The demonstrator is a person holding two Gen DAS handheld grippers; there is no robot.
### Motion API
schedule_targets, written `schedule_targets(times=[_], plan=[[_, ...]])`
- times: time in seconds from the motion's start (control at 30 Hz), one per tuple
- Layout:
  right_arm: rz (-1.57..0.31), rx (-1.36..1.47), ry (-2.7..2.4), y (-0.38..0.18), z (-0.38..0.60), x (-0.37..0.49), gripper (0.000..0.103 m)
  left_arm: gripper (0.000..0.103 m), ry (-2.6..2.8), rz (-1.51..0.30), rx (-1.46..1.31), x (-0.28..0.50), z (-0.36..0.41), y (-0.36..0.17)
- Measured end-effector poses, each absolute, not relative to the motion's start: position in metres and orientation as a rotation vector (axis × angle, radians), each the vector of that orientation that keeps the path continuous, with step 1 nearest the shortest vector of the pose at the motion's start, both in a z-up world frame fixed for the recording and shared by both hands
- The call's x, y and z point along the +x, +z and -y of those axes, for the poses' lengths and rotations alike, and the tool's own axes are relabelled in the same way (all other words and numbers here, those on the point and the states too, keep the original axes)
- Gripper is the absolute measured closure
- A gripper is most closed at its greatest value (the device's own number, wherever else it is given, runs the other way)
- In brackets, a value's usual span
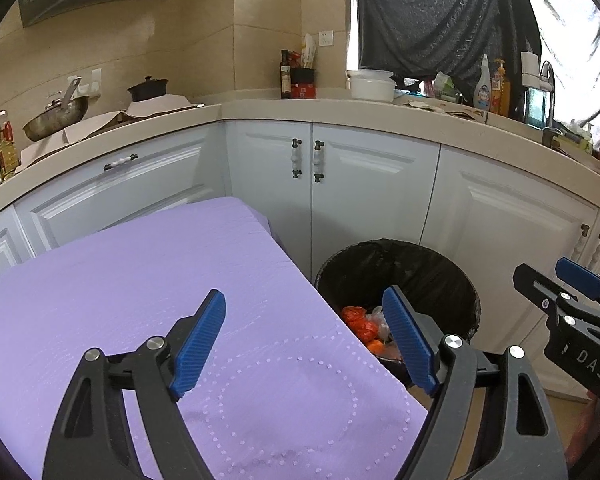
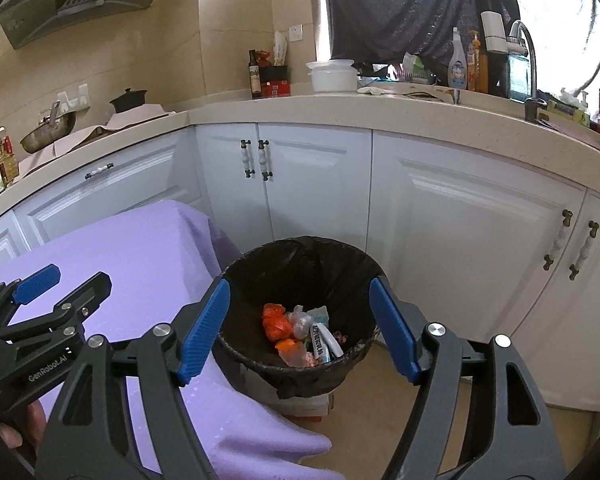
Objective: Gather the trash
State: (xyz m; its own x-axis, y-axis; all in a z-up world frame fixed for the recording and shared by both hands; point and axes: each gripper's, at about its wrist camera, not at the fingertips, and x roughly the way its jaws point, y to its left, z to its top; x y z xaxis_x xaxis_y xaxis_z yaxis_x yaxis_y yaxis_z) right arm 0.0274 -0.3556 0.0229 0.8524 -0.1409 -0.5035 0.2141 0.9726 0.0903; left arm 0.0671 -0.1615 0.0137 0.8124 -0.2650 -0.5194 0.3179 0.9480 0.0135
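With the crumpled orange and clear wrappers [image 2: 296, 332] already lying in the round black-lined bin [image 2: 260, 264] at centre frame, the left gripper [image 1: 304, 344] and right gripper [image 2: 300, 328], both wide open and empty, should probably lift clear without snagging the purple tablecloth [image 1: 140, 280].

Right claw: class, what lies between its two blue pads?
Nothing held. The right wrist view shows the open right claw framing the trash bin below.

White cabinets [image 2: 460, 216] under beige countertop [image 2: 340, 108], tan tiled wall [image 1: 120, 40].
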Motion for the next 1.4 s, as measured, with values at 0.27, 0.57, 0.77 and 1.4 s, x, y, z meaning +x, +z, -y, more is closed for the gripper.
schedule_targets(times=[0.27,0.57,0.77,1.4], plan=[[-0.5,0.143,-0.198,0.031,0.353,0.021,0.032,0.024,-0.318,-0.528,0.101,0.064,0.16,0.018],[-0.498,0.145,-0.211,0.033,0.358,0.02,0.031,0.024,-0.325,-0.519,0.1,0.064,0.163,0.022],[-0.496,0.144,-0.219,0.034,0.361,0.02,0.031,0.024,-0.328,-0.518,0.097,0.064,0.163,0.022],[-0.49,0.134,-0.212,0.036,0.357,0.022,0.031,0.023,-0.327,-0.516,0.09,0.064,0.163,0.025]])
